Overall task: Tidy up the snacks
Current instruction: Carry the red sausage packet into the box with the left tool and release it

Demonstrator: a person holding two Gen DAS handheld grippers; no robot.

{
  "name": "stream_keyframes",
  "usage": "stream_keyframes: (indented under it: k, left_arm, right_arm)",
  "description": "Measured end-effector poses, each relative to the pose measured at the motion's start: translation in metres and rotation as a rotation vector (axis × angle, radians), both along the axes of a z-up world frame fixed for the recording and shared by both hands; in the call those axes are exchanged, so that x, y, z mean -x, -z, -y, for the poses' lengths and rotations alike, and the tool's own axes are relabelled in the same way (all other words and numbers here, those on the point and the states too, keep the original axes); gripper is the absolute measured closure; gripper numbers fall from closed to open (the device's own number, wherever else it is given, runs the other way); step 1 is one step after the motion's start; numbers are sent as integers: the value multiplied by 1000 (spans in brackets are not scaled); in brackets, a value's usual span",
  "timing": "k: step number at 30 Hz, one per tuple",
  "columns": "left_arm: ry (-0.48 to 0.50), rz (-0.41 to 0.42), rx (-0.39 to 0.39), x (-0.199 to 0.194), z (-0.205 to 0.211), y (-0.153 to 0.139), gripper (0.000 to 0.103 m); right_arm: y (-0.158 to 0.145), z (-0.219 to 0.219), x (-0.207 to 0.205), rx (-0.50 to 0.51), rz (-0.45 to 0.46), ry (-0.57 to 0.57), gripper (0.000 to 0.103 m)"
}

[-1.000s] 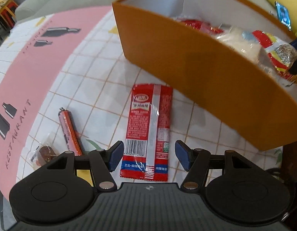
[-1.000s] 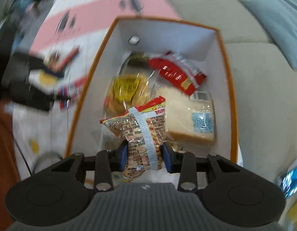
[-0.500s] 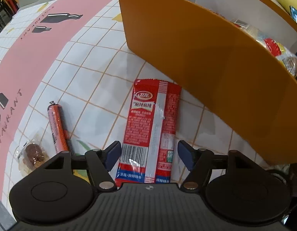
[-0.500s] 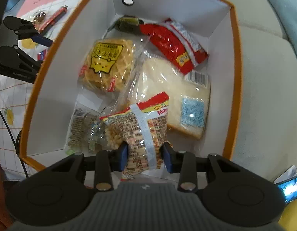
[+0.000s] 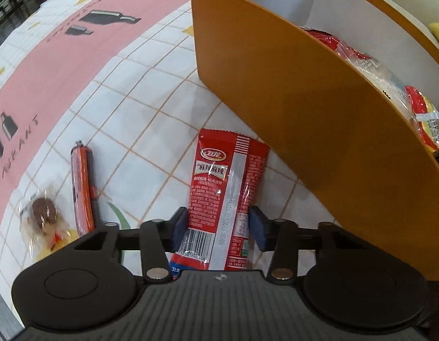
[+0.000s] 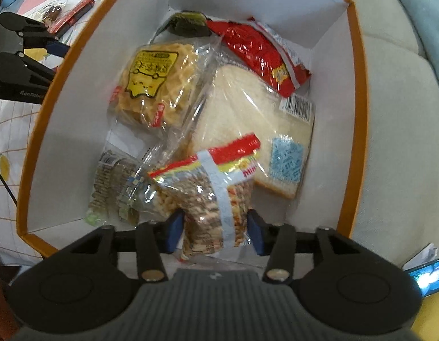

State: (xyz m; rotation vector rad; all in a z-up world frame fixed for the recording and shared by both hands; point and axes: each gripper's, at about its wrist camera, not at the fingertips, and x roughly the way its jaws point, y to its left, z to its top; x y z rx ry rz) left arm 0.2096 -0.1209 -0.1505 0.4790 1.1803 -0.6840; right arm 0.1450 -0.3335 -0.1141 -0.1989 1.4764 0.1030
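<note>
Left claw point(image 5: 218, 227): jaws have just been closing, now pinched on the red packet point(image 5: 225, 193) at its barcode end. Packet lies flat on the bench point(image 5: 151, 108), low centre of frame, its far end just beside the orange box point(image 5: 304, 108) wall.

Right claw point(image 6: 213, 228): jaws have just been opening, and now stand apart either side of the noodle bag point(image 6: 210, 196). Left pad shows a gap; right pad looks near or touching, hard to tell. Bag is inside the box point(image 6: 357, 113), lower centre, lying partly over the bread point(image 6: 247, 113).

Risks:
- Left grip is near one end of a long limp packet. On lift the free end will likely droop and could catch the box wall going over.
- Foil film is slick and pinched only on its edges; could slide out or buckle.
- Noodle bag sits on other packs, not the floor; could tip or slide as the claw withdraws, or snag on a pad if the right one is touching.
- Both claws heading for the same box: collision chance.

Hard to see:
- Packet's near end is cut off by the left claw body.
- Box floor under the right claw is hidden.
- Sausage stick point(image 5: 83, 190) and wrapped sweet point(image 5: 43, 210) sit on the bench at lower left; sweet's label unreadable.
- Dark pack point(image 6: 188, 22) at the box's far wall is unidentifiable.
</note>
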Motion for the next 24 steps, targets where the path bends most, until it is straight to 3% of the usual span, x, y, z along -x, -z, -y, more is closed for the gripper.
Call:
stream_keyframes:
  k: [4, 11, 19, 24]
  left_arm:
    - [-82, -34, 24, 5, -7, -2, 67]
    - [-229, -34, 66, 26, -25, -23, 68]
    - [-307, 35, 248, 64, -32, -117, 68]
    - [-306, -8, 356, 78, -3, -155, 68]
  right_arm:
    - [-12, -10, 5, 33, 59, -22, 50]
    - [-27, -11, 12, 26, 144, 16, 45]
    - [-45, -11, 32, -74, 254, 107, 46]
    - [-53, -4, 41, -112, 303, 143, 53]
